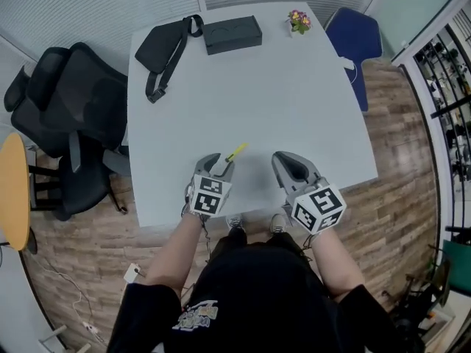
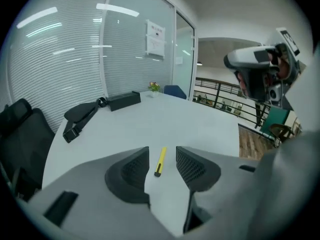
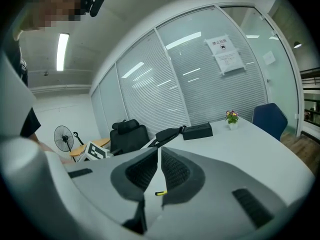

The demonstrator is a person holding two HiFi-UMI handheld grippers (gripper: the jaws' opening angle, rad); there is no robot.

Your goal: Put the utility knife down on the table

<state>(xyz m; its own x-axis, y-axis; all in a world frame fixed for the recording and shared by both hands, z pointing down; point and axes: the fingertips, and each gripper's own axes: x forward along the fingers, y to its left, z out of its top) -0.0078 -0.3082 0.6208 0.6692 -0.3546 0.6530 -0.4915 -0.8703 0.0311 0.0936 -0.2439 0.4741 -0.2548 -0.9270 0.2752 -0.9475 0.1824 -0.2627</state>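
The yellow utility knife lies flat on the white table, near its front edge. My left gripper hovers just above and behind it, jaws open with nothing between the pads. In the left gripper view the knife shows on the tabletop through the gap between the jaws of the left gripper, not touching them. My right gripper is beside it to the right, shut and empty. In the right gripper view the right gripper has its jaws closed together, and a bit of the knife peeks out below them.
A black strap bag, a black box and a small flower pot sit at the table's far end. A black office chair stands left, a blue chair at the far right, a yellow round table at the left.
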